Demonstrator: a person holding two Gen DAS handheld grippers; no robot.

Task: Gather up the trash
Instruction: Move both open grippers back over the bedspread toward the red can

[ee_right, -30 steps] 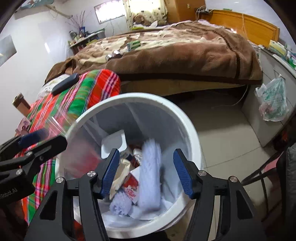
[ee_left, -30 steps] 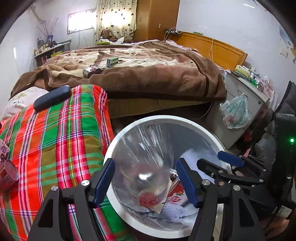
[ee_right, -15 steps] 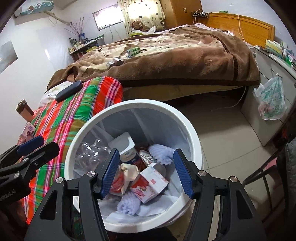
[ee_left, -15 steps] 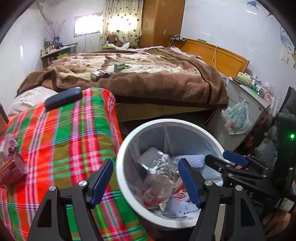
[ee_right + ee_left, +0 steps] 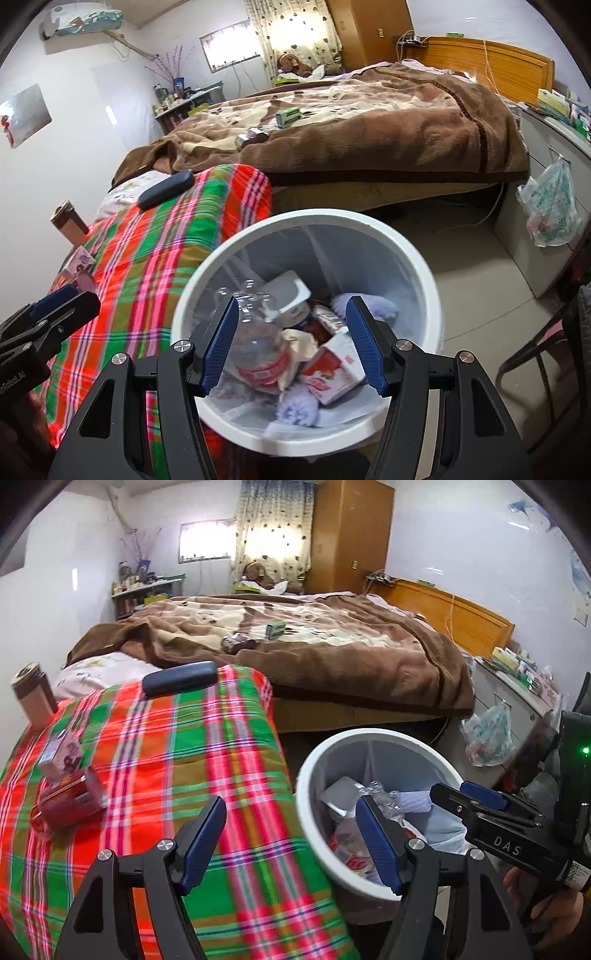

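Inside round white bin (image 5: 424,258), crumpled clear bottle (image 5: 255,343) (red label)

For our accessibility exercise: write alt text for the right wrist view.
Open right tongs hover empty over a white bin holding a clear plastic bottle, a yogurt cup, a red carton and tissues. A plaid blanket lies left, a brown-covered bed behind.
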